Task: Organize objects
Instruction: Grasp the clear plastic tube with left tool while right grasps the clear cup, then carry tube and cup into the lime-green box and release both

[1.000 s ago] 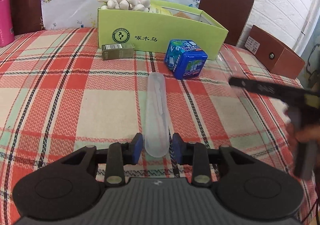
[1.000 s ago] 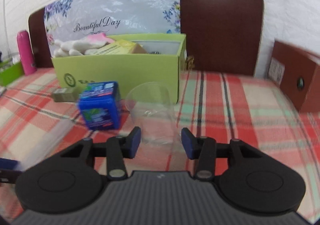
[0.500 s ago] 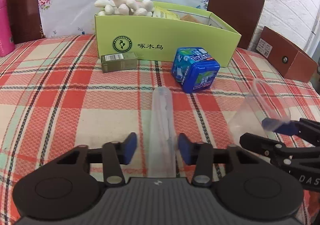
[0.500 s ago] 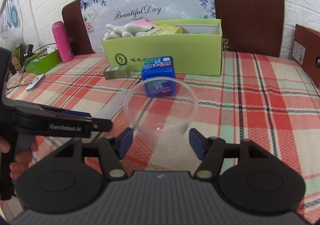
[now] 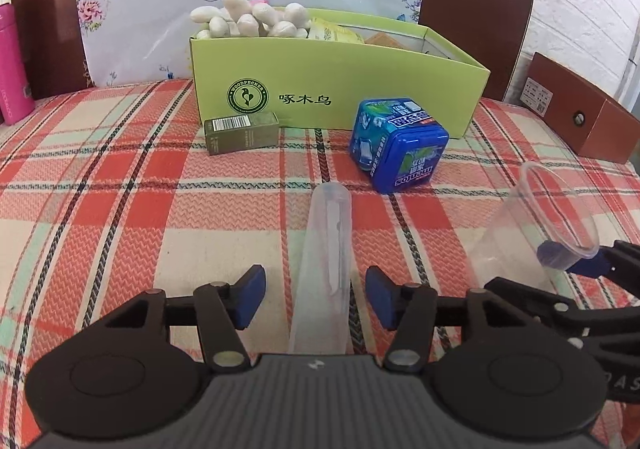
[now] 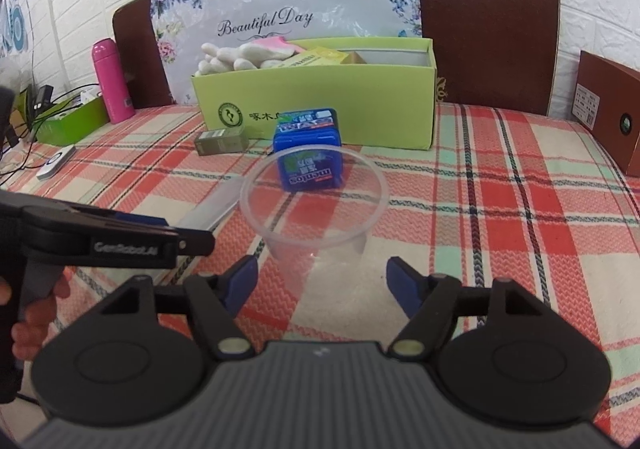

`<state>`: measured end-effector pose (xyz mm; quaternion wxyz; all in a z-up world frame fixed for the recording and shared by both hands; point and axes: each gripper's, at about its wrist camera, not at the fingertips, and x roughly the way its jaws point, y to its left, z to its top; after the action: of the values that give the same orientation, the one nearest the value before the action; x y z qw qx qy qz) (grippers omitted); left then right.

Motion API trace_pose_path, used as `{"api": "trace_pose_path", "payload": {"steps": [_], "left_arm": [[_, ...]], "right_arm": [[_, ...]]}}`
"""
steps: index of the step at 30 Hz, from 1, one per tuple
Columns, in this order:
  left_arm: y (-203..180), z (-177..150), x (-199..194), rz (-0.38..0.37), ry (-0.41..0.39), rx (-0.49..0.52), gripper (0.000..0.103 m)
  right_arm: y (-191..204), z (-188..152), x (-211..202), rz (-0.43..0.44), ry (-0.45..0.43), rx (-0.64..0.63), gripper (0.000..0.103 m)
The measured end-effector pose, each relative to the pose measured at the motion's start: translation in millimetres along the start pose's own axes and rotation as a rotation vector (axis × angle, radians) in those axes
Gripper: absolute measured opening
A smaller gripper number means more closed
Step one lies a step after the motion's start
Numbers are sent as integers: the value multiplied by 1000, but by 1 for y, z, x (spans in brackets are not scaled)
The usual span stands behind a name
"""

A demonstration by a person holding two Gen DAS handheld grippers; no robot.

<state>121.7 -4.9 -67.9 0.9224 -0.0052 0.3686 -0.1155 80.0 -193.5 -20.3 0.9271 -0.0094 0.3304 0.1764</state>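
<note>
pink bottle (image 6: 113,81), remote (image 6: 56,161), right view only

red, cream and mint plaid cloth (image 5: 120,217); lime-green box (image 5: 340,85) with dark green logo; blue tin (image 5: 398,145); olive carton (image 5: 241,132); clear cup (image 6: 314,205); frosted tube (image 5: 326,269); pink bottle (image 6: 112,81); white cocoons (image 5: 248,19); brown chest (image 5: 576,109).
</note>
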Motion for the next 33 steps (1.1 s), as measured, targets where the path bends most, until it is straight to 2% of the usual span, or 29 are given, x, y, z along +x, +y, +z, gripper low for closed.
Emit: {"api": "trace_pose_path", "payload": {"steps": [2,3,4,7,9,16,22,26,33], "left_arm": [[1,2,1,6,4,2,53],[2,2,-1,8,3,4,36],[3,2,-2,-2,4,-4,29],[12,3,-7,-30,10,-69,29],[13,5,-15,-37,-8,-87,28],[4,40,-51,-91,-142,-65,28],[-12,89,-64,-139,-241,-48,29],[-21,123,-57,-170,-284,-47,29],[-28,182,-17,-204,-310,-71,28]], "right_arm": [[1,1,1,-7,-8,-9,70],[2,2,2,-15,-11,-13,69],[3,3,2,-21,-12,-15,65],[2,4,1,-16,-20,-3,48],[1,5,-2,-9,-28,5,44],[1,30,-27,24,-124,-6,44],[-8,72,-32,-13,-218,-34,44],[-19,103,-20,-65,-268,-57,44],[-31,150,28,-147,-306,-107,44]]}}
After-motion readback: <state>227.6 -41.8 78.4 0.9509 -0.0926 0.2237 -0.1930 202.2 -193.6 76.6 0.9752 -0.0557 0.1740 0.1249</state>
